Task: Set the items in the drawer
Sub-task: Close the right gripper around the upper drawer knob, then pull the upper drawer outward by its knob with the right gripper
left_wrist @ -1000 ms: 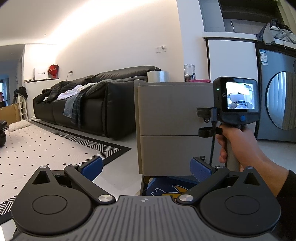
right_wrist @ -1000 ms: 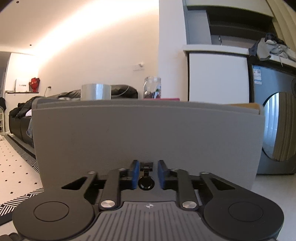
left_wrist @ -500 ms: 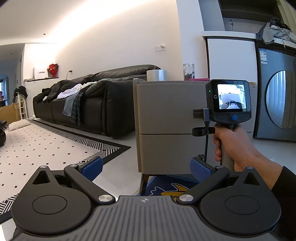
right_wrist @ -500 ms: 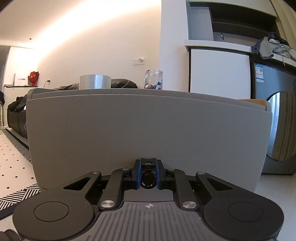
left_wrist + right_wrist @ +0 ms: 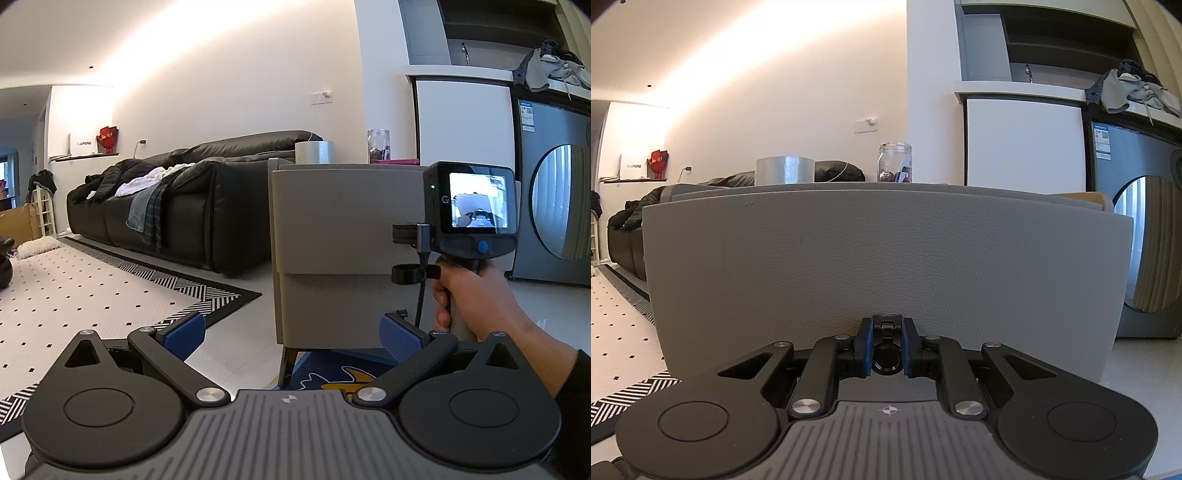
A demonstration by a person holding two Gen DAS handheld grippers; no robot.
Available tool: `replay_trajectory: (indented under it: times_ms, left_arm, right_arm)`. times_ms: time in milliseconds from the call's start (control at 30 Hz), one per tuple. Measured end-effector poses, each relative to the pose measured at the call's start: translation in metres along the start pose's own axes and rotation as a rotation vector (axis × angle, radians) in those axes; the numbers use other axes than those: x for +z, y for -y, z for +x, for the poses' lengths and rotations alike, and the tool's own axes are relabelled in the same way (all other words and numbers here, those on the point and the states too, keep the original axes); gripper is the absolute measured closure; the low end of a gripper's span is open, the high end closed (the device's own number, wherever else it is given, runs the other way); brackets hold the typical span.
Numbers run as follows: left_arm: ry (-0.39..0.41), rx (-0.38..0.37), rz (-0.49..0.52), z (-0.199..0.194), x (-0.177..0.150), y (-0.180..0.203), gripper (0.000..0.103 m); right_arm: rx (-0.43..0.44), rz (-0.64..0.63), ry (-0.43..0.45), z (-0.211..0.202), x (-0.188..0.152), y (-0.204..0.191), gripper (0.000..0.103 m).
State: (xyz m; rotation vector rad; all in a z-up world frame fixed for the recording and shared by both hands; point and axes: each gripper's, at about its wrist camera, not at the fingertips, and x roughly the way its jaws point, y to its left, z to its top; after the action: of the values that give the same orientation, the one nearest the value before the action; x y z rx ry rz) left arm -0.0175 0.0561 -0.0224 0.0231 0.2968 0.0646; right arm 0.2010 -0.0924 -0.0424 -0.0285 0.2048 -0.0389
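A grey two-drawer nightstand [image 5: 343,302] stands ahead. Its top drawer front [image 5: 886,258] fills the right wrist view and sits slightly forward of the cabinet. My right gripper [image 5: 886,332] is shut on the drawer's black ring handle [image 5: 886,363]. From the left wrist view I see only that gripper's rear screen and the person's hand [image 5: 469,299] holding it. My left gripper [image 5: 295,332] hangs open and empty, low in front of the nightstand. On the top stand a tape roll [image 5: 314,152] and a glass jar [image 5: 378,144].
A black sofa [image 5: 177,210] with clothes on it stands left of the nightstand, behind a black-and-white rug [image 5: 92,295]. A washing machine [image 5: 554,206] is to the right. A blue mat [image 5: 332,373] lies under the nightstand's legs.
The right gripper's fingers closed tighter on the ring handle, and the top drawer front has come a little forward of the cabinet. My left gripper has stayed put.
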Motion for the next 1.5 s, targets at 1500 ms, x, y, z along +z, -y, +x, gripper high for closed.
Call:
replay_trajectory:
  times_ms: [1500]
  left_arm:
    - [0.025, 0.039, -0.080, -0.031, 0.001, -0.027, 0.000]
  right_arm:
    - [0.053, 0.051, -0.016, -0.133, -0.018, 0.004, 0.087]
